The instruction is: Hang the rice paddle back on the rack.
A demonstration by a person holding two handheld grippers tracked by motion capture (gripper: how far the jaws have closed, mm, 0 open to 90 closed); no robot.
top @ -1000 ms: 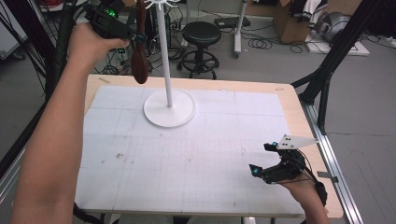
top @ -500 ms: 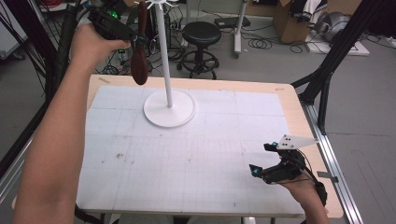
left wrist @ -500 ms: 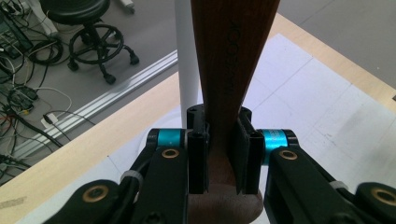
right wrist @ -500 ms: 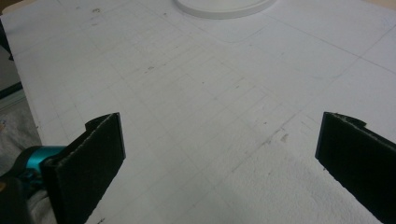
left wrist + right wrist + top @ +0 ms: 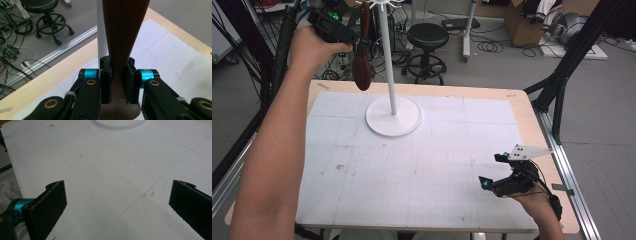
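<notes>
Table (image 5: 492, 107) bare by right gripper (image 5: 117, 202); left gripper (image 5: 119, 75) clamps spoon (image 5: 122, 37).

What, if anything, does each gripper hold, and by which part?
The left gripper is shut on a wooden spoon, gripping its handle. The right gripper is open above the table mat, holding nothing.

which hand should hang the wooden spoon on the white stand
Left. The left gripper is already shut on the wooden spoon, held up beside the white stand near its top hooks. The right gripper sits open, low at the table's near right corner.
</notes>
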